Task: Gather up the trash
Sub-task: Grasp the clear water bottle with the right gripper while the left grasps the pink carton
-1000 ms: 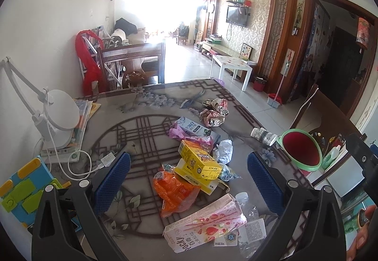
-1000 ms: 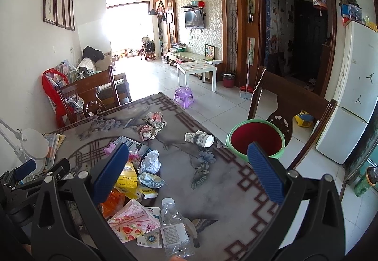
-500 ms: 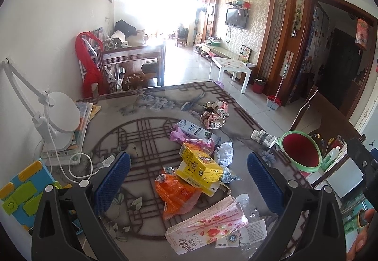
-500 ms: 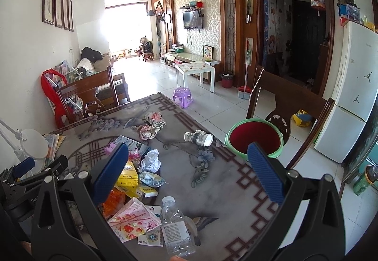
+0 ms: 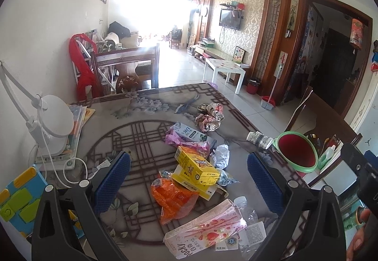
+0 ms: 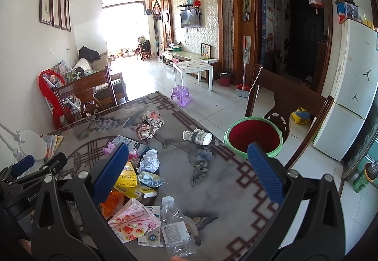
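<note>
Nothing collected yet, by the look of it: both the left gripper [image 5: 189,176] and right gripper [image 6: 189,166] hover with fingers spread wide, empty. Trash litters the patterned desk [image 6: 224,176] — yellow cardboard boxes [image 5: 196,169], orange plastic wrapper [image 5: 170,197], clear plastic bottle [image 6: 176,230], tipped paper cup [image 6: 197,137]. The green-rimmed red bin [image 6: 254,137] stands just beside the desk's edge, seemingly empty.

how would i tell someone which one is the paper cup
On the patterned table, look to the edge nearest the green bin. The paper cup lies on its side there, alone, apart from the main litter pile; it is the only printed cylinder.

Yellow boxes [image 5: 198,169], orange bag [image 5: 172,197] (green-rimmed red bin [image 5: 298,151]).
</note>
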A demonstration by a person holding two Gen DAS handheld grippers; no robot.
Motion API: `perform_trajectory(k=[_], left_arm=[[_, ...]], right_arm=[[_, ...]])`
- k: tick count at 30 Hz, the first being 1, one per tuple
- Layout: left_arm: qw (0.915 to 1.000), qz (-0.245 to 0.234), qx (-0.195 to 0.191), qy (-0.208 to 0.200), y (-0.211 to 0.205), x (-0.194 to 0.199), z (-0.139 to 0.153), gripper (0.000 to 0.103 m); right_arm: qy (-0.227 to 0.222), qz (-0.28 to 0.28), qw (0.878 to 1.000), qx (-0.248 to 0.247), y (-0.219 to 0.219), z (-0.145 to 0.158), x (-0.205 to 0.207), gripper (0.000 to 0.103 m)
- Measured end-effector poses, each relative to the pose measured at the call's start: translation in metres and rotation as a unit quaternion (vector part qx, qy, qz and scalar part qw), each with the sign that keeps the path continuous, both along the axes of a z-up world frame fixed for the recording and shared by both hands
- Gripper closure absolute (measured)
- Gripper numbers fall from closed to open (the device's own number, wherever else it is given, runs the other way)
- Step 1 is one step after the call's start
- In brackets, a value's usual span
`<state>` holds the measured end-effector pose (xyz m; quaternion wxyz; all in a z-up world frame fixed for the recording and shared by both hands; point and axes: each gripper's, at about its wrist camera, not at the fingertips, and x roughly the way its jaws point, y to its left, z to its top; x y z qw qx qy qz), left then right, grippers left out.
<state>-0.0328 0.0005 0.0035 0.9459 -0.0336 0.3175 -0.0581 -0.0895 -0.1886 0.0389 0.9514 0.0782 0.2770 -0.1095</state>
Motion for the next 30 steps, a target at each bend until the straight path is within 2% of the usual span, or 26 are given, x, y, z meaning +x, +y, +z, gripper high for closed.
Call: perform_trajectory(k=[3, 6, 8, 10, 12, 14, 17, 18, 19, 20, 22, 26, 30], left_arm=[[1.0, -0.006, -0.005, 0.003, 0.006, 0.006, -0.008, 0.008], [0.9997, -0.011, -0.004, 0.023, 0.011, 0.012, -0.024, 0.008], [0.999, -0.019, -0.015, 0.037, 0.015, 0.013, -0.037, 0.008], [0.998, -0.039, -0.014, 0.049, 0.017, 0.013, -0.05, 0.008], [0.9946, -0.08, -0.015, 0.065, 0.015, 0.011, -0.063, 0.008], [0.9894, -0.116, -0.009, 0.086, 0.011, 0.009, -0.076, 0.009], [0.9805, -0.156, -0.014, 0.118, 0.003, 0.007, -0.096, 0.009], [0.9767, -0.168, -0.018, 0.132, 0.001, 0.008, -0.105, 0.012], [0.9726, -0.178, -0.021, 0.148, -0.002, 0.009, -0.114, 0.019], [0.9679, -0.189, -0.023, 0.164, -0.004, 0.011, -0.123, 0.021], [0.9601, -0.208, -0.021, 0.186, -0.01, 0.013, -0.139, 0.025], [0.9496, -0.227, -0.005, 0.216, -0.021, 0.019, -0.172, 0.025], [0.9455, -0.23, 0.014, 0.23, -0.028, 0.025, -0.19, 0.022]], right_arm=[[0.069, 0.047, 0.996, 0.038, -0.004, -0.038, 0.016, 0.004], [0.147, 0.06, 0.986, 0.055, -0.003, -0.091, 0.027, 0.004], [0.205, 0.076, 0.974, 0.053, 0.002, -0.127, 0.033, 0.009], [0.243, 0.085, 0.965, 0.049, 0.007, -0.156, 0.034, 0.025], [0.274, 0.095, 0.955, 0.057, 0.009, -0.179, 0.037, 0.032], [0.308, 0.113, 0.941, 0.082, 0.01, -0.201, 0.04, 0.032], [0.328, 0.119, 0.933, 0.091, 0.014, -0.218, 0.039, 0.032], [0.333, 0.121, 0.931, 0.088, 0.016, -0.222, 0.039, 0.037], [0.34, 0.126, 0.927, 0.094, 0.016, -0.226, 0.04, 0.046], [0.345, 0.128, 0.924, 0.101, 0.016, -0.229, 0.04, 0.049], [0.344, 0.131, 0.923, 0.11, 0.014, -0.232, 0.04, 0.049], [0.346, 0.135, 0.92, 0.123, 0.008, -0.234, 0.042, 0.049], [0.346, 0.136, 0.919, 0.131, 0.007, -0.235, 0.041, 0.049]])
